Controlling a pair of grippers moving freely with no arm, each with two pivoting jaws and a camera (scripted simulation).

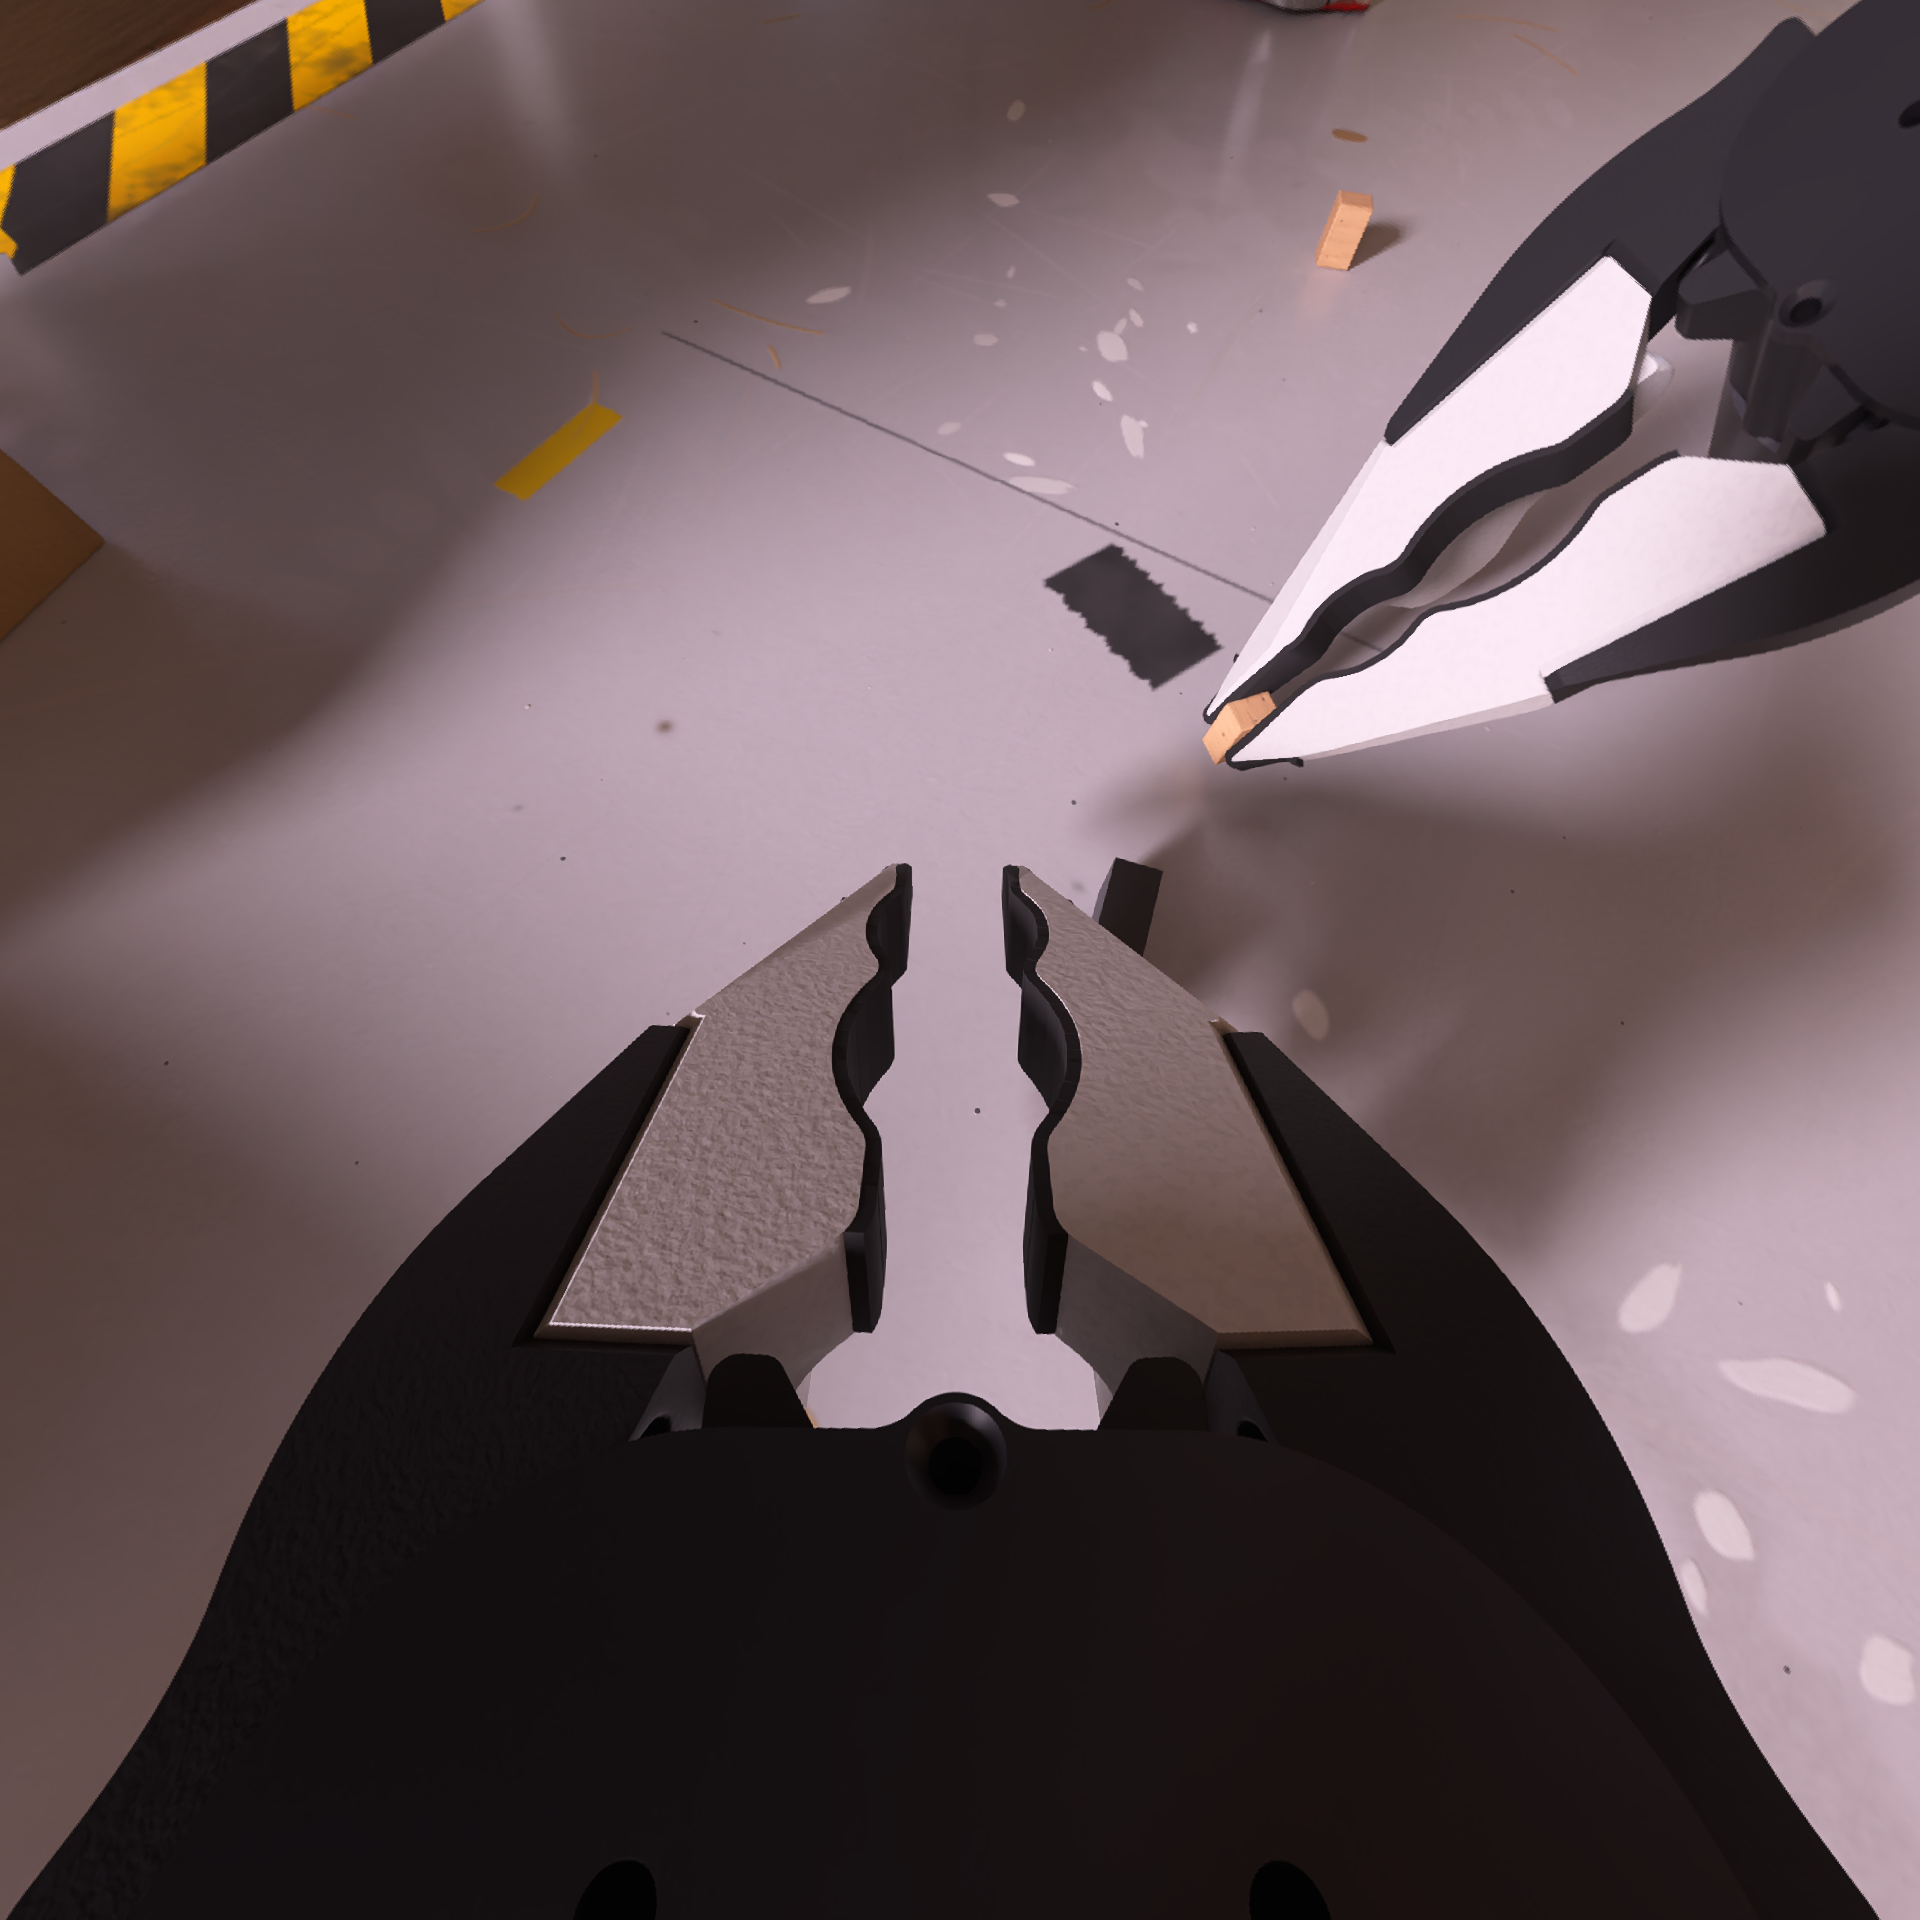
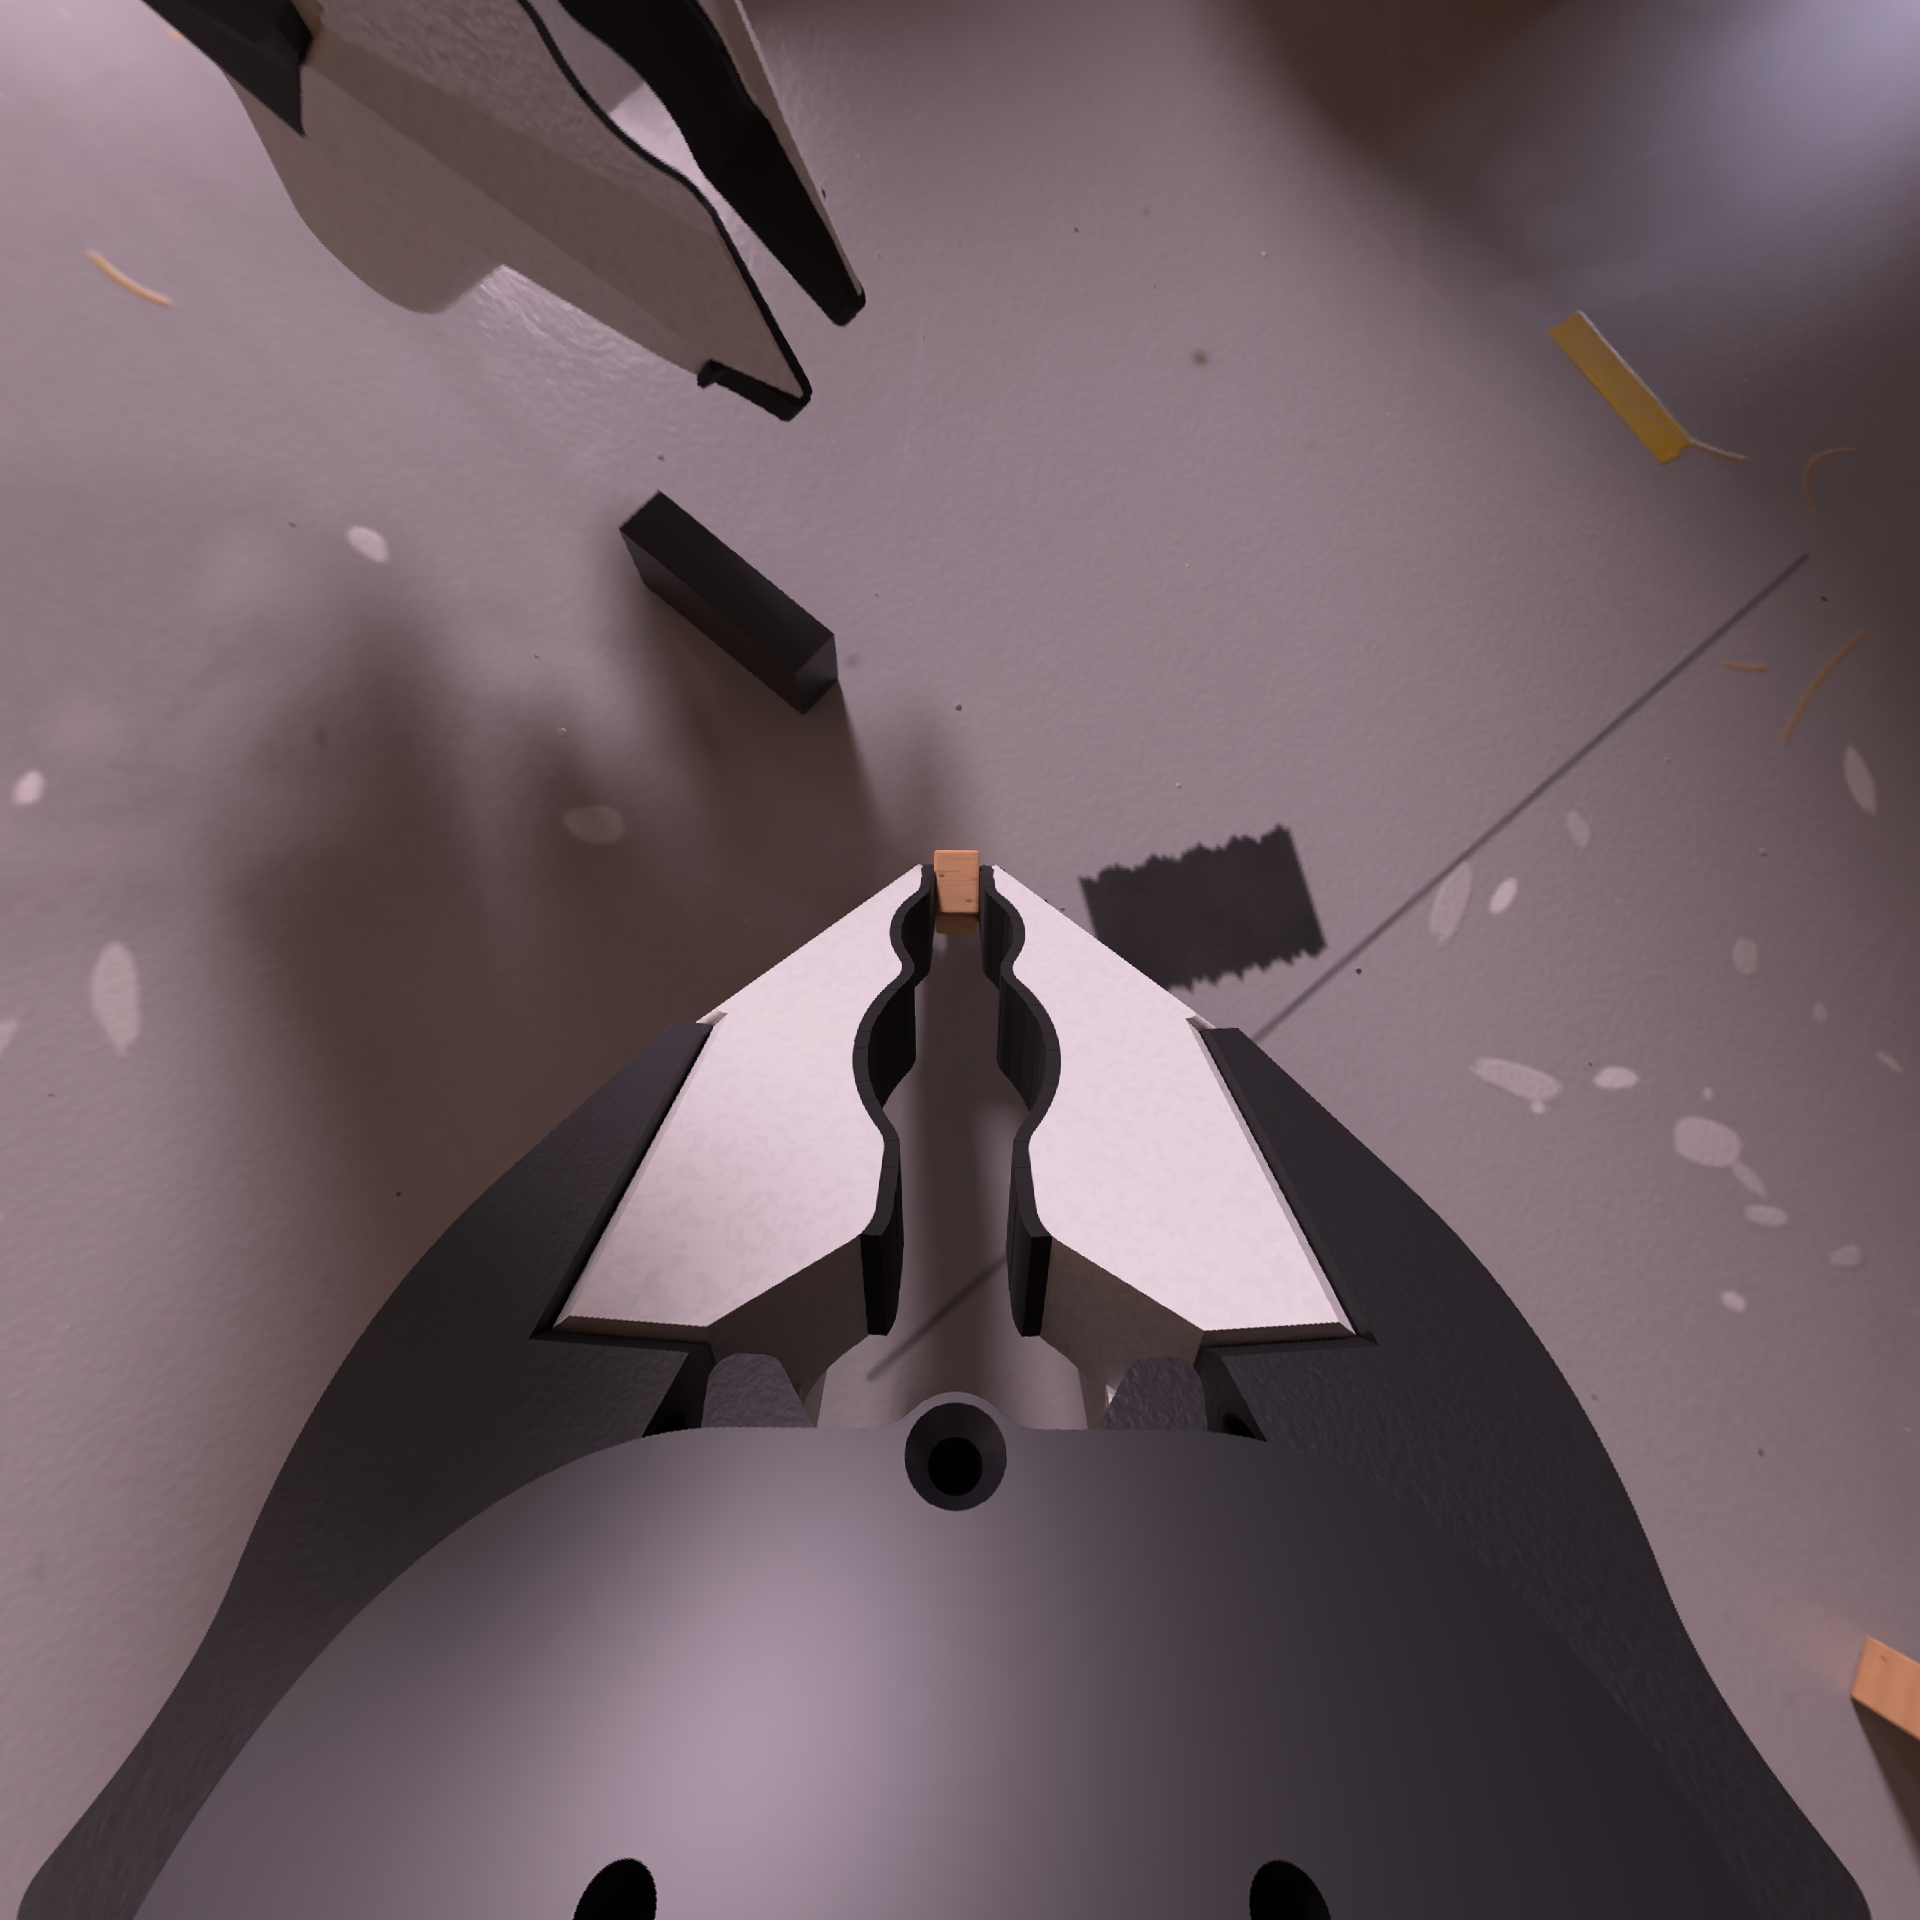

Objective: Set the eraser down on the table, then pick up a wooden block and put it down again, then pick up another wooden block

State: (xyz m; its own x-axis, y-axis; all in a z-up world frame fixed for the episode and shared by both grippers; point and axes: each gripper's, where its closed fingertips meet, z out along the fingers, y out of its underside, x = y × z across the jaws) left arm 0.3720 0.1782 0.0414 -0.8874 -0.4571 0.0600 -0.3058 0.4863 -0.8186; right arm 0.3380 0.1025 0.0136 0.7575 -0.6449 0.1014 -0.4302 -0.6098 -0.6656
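Observation:
My right gripper point(image 2: 956, 883) is shut on a small wooden block point(image 2: 956, 881) at its fingertips and holds it above the grey table point(image 2: 1143, 520). The same block point(image 1: 1238, 725) and gripper point(image 1: 1252, 738) show at the right of the left wrist view. A black eraser point(image 2: 732, 603) lies flat on the table ahead of the right gripper; in the left wrist view only its end point(image 1: 1130, 902) shows beside my right finger. My left gripper point(image 1: 956, 883) is open and empty, just above the table. A second wooden block point(image 1: 1344, 231) stands farther off, also at the right edge of the right wrist view point(image 2: 1891, 1683).
A black tape patch point(image 1: 1132, 615) and a yellow tape strip point(image 1: 558, 449) are stuck to the table. A yellow-and-black striped edge point(image 1: 208, 114) runs along the far left. A brown box corner point(image 1: 31, 540) sits at the left. Pale flecks and shavings dot the surface.

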